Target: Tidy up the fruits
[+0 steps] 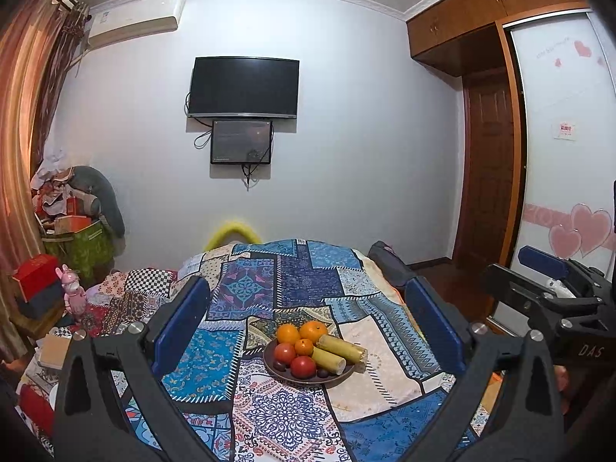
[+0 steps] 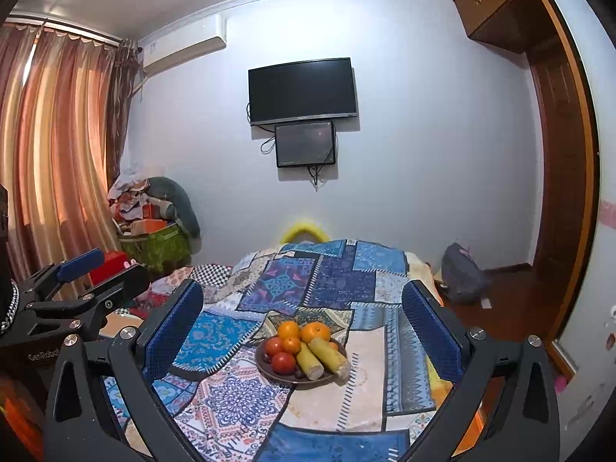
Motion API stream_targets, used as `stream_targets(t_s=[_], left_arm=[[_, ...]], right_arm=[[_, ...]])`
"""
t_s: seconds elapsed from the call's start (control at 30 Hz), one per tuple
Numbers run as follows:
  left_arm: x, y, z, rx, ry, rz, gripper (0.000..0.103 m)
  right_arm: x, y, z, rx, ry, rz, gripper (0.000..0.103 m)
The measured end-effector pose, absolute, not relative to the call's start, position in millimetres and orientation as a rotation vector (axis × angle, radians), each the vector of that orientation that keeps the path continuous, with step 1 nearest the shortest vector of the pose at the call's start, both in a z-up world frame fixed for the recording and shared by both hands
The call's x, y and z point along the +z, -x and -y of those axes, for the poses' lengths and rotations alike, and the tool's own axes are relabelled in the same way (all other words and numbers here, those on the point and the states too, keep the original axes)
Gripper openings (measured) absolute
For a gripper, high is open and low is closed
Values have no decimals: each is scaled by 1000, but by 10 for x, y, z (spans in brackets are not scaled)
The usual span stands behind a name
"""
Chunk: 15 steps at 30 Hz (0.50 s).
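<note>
Left gripper (image 1: 308, 323) held level, jaws spread wide, nothing between pads; right gripper (image 2: 302, 323) alongside, likewise wide apart, unloaded

Ahead of my tongs, the patchwork cloth (image 1: 246, 292) looks matt and woven. On it I see a smooth, dark, faintly glossy plate (image 1: 335, 379) and shiny-skinned tomatoes (image 1: 303, 366). My left gripper (image 1: 308, 323) has matt black plastic arms, textured blue pads (image 1: 181, 327) and bright metal screws (image 1: 135, 327).
</note>
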<state>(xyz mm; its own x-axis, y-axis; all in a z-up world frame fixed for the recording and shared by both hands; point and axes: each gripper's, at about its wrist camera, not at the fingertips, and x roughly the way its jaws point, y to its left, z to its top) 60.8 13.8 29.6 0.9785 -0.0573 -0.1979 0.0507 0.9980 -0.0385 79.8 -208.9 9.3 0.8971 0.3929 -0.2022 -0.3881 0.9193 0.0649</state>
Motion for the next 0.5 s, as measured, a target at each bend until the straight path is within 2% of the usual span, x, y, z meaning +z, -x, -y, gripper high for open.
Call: stream_targets(t_s=[0.5], left_arm=[[313, -626, -113, -60, 34, -205, 103]], right_arm=[[111, -804, 2113, 398, -21, -215, 103]])
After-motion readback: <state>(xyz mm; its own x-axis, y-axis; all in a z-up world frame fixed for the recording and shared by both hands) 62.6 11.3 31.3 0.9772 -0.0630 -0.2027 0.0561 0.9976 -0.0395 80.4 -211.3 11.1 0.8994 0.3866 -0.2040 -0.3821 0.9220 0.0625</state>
